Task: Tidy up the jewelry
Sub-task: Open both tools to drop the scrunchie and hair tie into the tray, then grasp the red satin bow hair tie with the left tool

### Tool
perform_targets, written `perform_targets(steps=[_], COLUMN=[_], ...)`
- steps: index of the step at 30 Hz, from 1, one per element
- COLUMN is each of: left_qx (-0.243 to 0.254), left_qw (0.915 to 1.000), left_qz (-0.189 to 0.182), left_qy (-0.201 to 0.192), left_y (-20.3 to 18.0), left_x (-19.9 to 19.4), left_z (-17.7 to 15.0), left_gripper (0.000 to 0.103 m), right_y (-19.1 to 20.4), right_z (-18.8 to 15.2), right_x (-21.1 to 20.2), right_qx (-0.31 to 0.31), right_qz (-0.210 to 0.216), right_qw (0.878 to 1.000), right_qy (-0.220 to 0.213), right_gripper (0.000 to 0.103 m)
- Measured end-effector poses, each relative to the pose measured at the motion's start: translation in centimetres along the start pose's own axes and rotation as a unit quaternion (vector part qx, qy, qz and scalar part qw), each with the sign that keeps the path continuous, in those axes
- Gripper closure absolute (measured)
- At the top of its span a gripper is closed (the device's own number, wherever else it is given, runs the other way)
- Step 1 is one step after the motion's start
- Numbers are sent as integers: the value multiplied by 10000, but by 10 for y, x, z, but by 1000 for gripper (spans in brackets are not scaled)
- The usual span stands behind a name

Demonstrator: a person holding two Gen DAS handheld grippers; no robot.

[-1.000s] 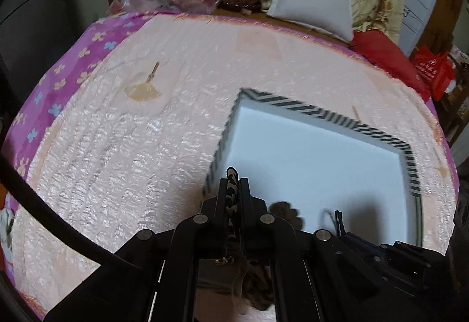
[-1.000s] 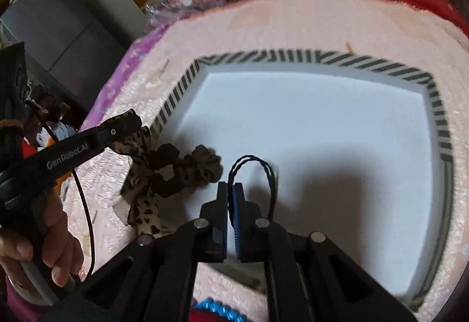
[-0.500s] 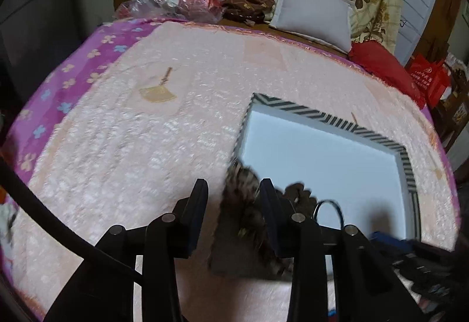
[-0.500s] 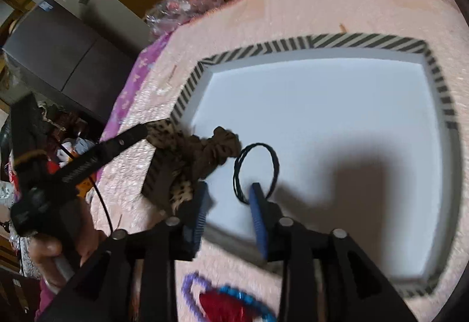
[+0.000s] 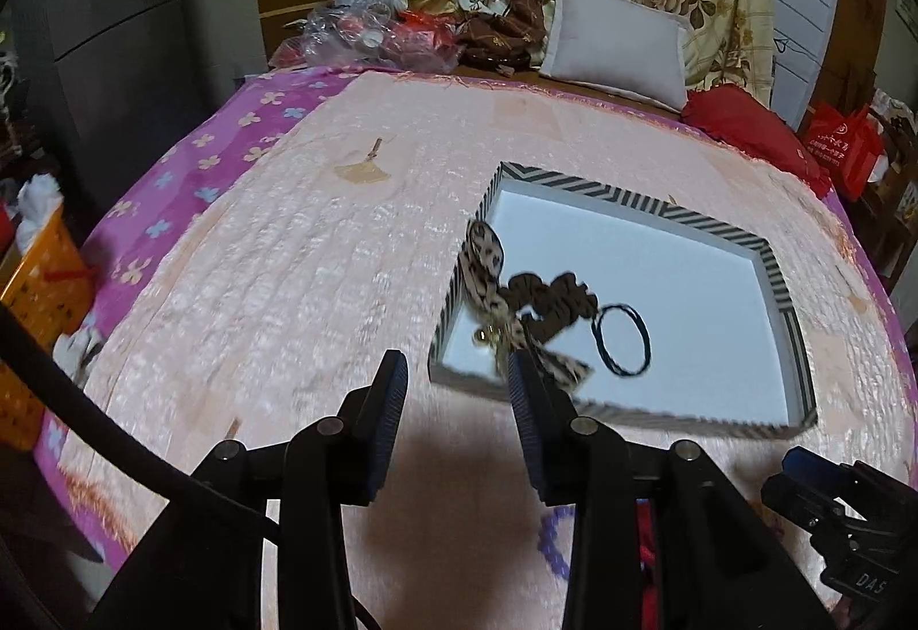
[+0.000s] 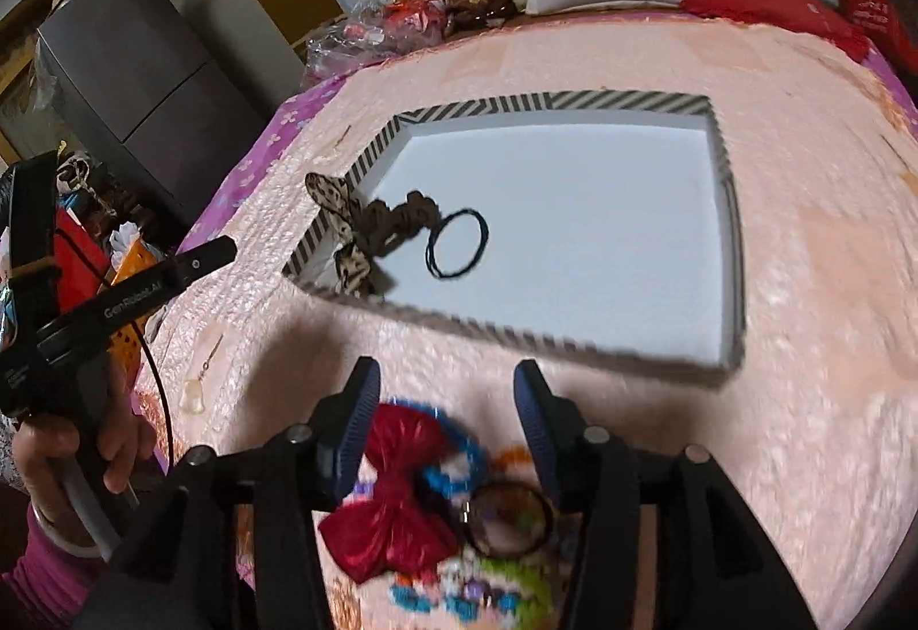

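Observation:
A shallow white tray with a striped rim (image 5: 631, 202) (image 6: 551, 105) lies on the pink bedspread. A leopard-print bow scrunchie (image 5: 516, 297) (image 6: 367, 228) lies over the tray's near left corner. A black hair tie (image 5: 622, 346) (image 6: 459, 251) lies beside it inside the tray. My left gripper (image 5: 456, 389) is open and empty, just short of the tray's corner. My right gripper (image 6: 444, 400) is open and empty above a red bow (image 6: 390, 492), a dark ring (image 6: 508, 518) and bead bracelets (image 6: 476, 590) on the bedspread.
A small pendant (image 6: 198, 389) lies on the bedspread at left. A white pillow (image 5: 614, 39) and red cushion (image 5: 746, 125) sit at the far end. An orange basket (image 5: 40, 297) stands beside the bed at left.
Both grippers opened and pulled back from the tray. The left let go of the leopard scrunchie, the right let go of the black hair tie; both now lie in the tray.

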State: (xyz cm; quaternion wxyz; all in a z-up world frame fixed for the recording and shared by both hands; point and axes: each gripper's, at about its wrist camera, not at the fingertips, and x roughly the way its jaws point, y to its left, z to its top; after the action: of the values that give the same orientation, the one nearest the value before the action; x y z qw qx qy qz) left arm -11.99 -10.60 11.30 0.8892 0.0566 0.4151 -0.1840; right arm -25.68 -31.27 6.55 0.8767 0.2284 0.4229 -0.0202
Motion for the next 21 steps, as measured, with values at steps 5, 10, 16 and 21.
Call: perform_targets(steps=[5, 10, 16, 21], left_qx=[-46, -13, -17, -7], left_qw=[10000, 10000, 10000, 10000], left_qz=[21, 21, -49, -64], left_qy=[-56, -36, -2, 19], left_y=[-5, -12, -20, -26], left_x=[-18, -26, -35, -40], left_z=[-22, -42, -59, -69], left_gripper=[82, 82, 82, 82], right_y=[2, 7, 12, 11], right_z=[-18, -30, -38, -42], right_x=[-10, -20, -32, -37], right_qx=[7, -69, -275, -329], right_qz=[-112, -241, -433, -496], right_qw=[9999, 9995, 9982, 9976], right_qy=[-51, -184, -321, -339], right_gripper=[45, 42, 41, 41])
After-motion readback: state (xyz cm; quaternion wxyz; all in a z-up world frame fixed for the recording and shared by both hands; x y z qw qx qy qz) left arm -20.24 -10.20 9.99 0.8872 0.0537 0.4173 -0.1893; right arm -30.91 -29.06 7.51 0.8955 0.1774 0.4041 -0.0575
